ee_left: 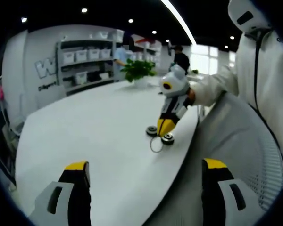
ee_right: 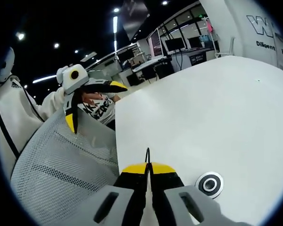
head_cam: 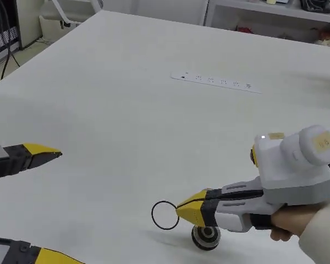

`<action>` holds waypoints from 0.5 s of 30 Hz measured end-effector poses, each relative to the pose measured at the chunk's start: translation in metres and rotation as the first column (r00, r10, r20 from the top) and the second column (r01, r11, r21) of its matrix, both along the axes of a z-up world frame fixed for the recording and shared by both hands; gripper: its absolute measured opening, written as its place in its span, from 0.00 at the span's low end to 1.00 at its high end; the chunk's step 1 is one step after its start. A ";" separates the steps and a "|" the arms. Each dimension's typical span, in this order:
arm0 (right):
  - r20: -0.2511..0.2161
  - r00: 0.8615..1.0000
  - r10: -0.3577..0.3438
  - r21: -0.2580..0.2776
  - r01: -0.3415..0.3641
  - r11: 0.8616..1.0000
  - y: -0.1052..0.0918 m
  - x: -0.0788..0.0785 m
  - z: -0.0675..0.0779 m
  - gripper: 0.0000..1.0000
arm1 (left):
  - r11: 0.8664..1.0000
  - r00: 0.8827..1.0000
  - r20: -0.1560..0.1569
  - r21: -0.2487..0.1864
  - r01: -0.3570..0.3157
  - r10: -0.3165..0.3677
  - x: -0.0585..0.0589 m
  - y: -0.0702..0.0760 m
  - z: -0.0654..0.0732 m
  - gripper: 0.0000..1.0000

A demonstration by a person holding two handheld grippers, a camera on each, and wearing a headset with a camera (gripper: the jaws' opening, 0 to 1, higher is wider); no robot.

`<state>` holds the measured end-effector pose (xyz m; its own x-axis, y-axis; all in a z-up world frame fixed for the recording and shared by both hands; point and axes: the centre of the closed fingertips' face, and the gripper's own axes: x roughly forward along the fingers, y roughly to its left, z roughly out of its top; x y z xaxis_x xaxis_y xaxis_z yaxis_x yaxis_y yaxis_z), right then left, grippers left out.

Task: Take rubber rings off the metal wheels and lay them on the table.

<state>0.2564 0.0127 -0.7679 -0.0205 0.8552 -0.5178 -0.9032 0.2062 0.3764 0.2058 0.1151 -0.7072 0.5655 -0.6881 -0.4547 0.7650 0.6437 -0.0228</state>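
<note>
Lying well beyond the ring on the white table, a power strip is the one other loose thing on the top, and nothing stands between the two. A wheel sits just behind the ring, partly under the right gripper. In the left gripper view a second wheel stands just beside the first, on the far side from the ring. A white mesh chair rises close behind the ring at the table's near edge, and a person's white sleeve reaches over it.

Bare tabletop spreads wide from the ring toward the strip and off to the left. The near edge of the table runs close to the ring on the person's side.

The right gripper has its jaws pressed together on the ring's near rim, which shows in its own view as a thin dark line rising from between the yellow tips. The ring hangs flat from them, low over the table. The left gripper is well left of the ring, with its jaws spread wide and nothing between them.
</note>
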 end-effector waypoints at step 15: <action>0.033 0.999 -0.001 -0.096 0.004 0.995 -0.002 0.008 -0.026 0.00 | 1.000 1.000 0.002 0.002 -0.003 0.003 0.001 -0.001 0.002 1.00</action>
